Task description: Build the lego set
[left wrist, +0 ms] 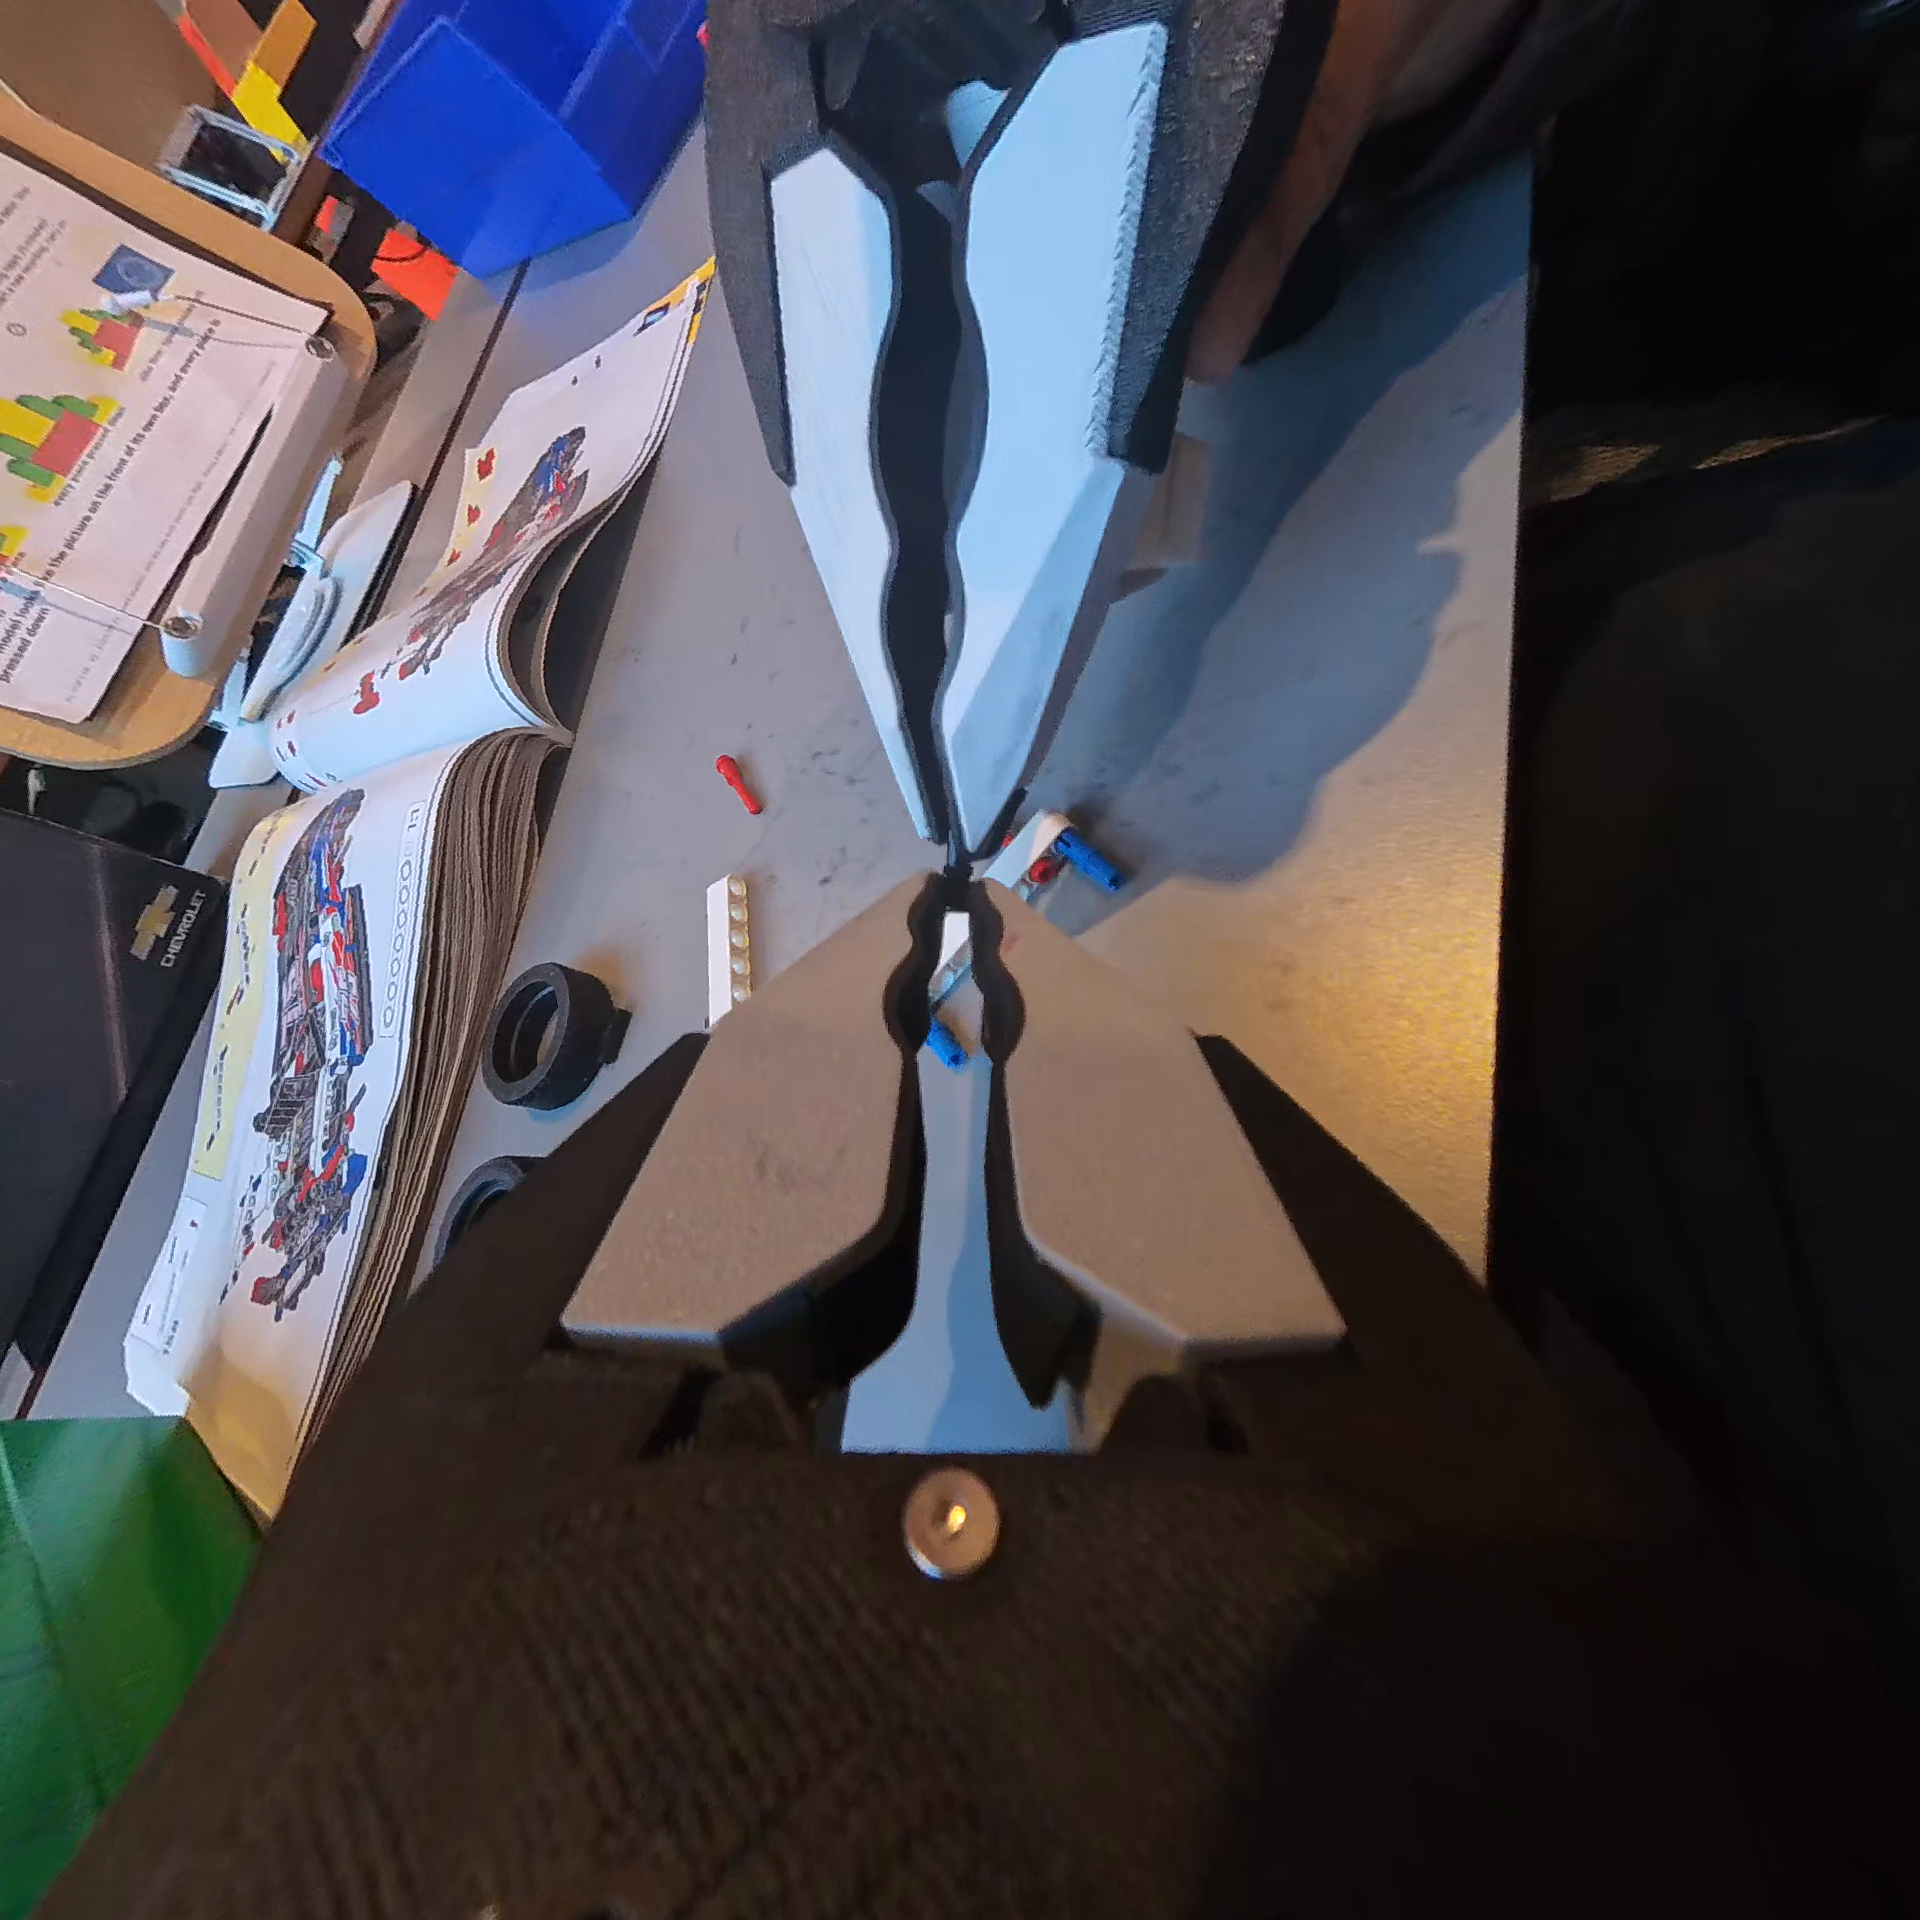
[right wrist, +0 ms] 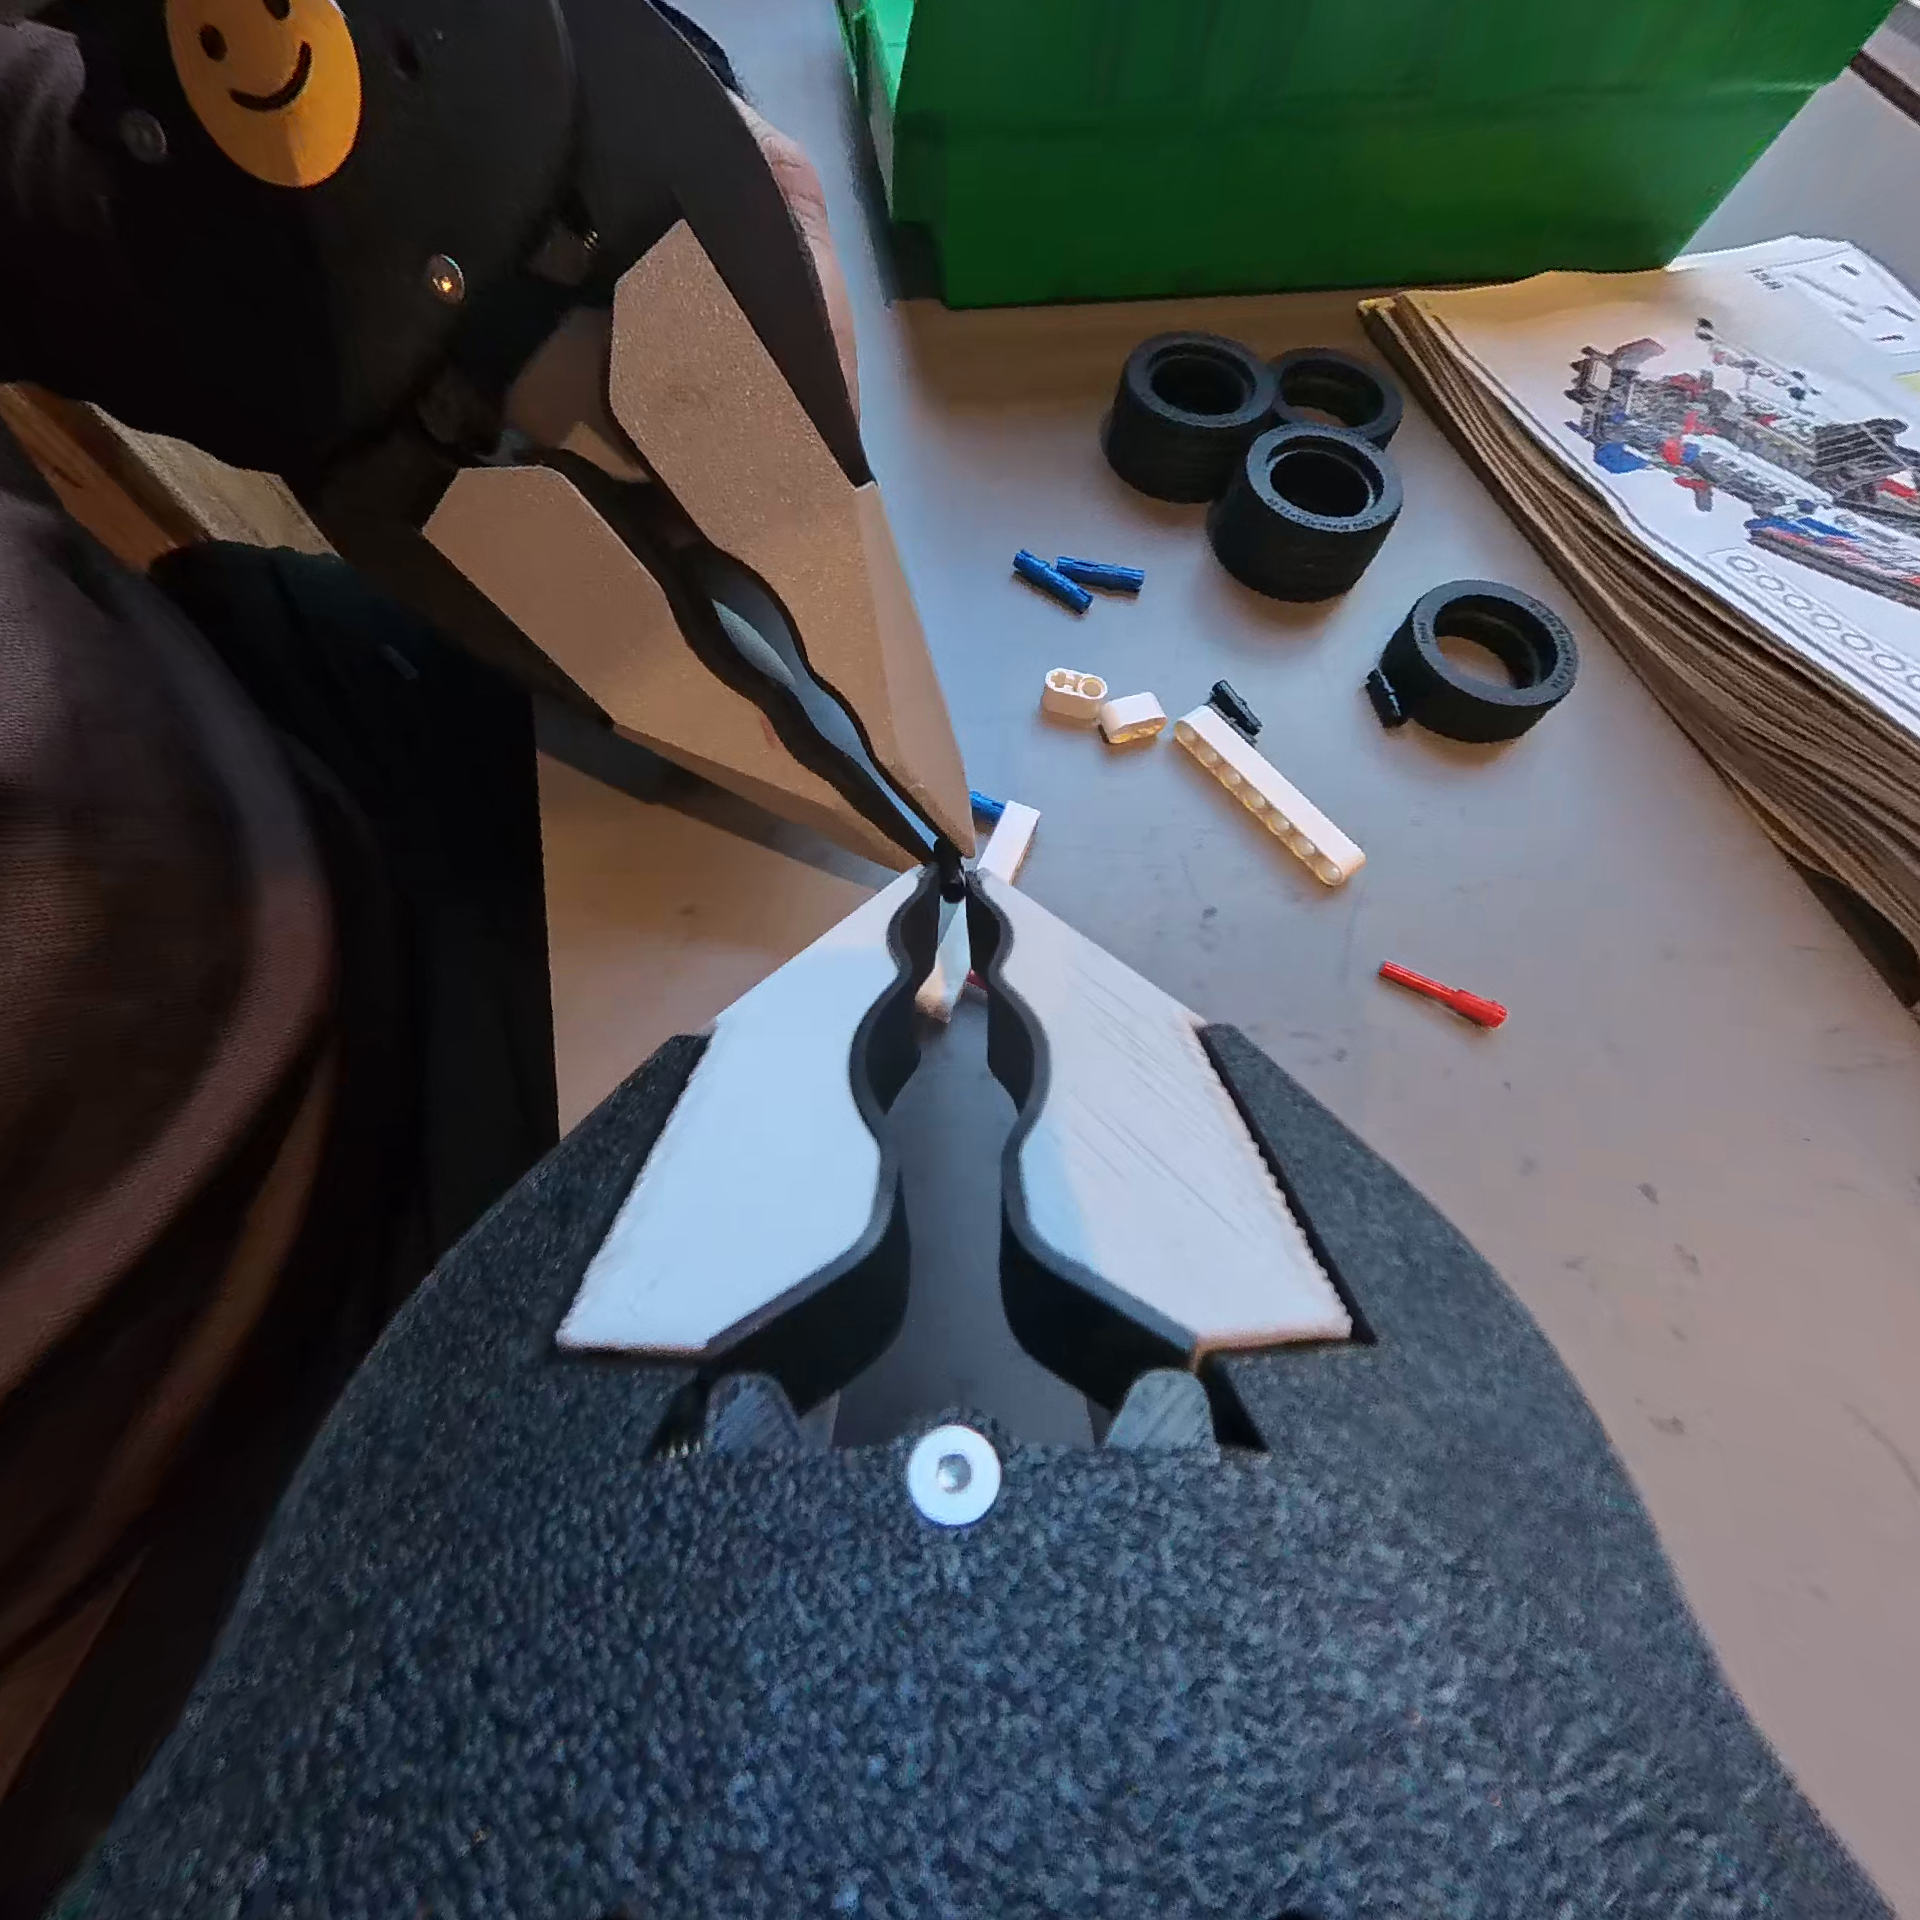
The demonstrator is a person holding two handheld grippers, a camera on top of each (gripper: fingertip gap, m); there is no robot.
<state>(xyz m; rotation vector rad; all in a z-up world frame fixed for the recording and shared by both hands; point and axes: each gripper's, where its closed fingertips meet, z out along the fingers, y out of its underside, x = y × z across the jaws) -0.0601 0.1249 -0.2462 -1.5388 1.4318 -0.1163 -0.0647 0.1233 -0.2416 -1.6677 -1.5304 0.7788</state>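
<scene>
Tip to tip above the desk [right wrist: 1558, 1247], the left hand-held gripper [left wrist: 948, 902] and right hand-held gripper [right wrist: 948, 883] both pinch one small black pin [right wrist: 948, 871] — a handover, I judge; next, one releases; beyond lie a white beam [right wrist: 1270, 795] and tyres [right wrist: 1304, 514].

Left gripper [left wrist: 951, 883] jaws pinch small black pin [left wrist: 952, 864] tip-to-tip with right gripper [left wrist: 948, 831].

A small black pin [right wrist: 948, 871] sits pinched between two gripper tips above a white beam [right wrist: 1006, 844] carrying blue pins [left wrist: 1086, 858]. On the grey table: a long white holed beam [right wrist: 1269, 796], two short white connectors [right wrist: 1103, 705], loose blue pins [right wrist: 1076, 578], a red axle [right wrist: 1442, 994], four black tires [right wrist: 1305, 511].
</scene>
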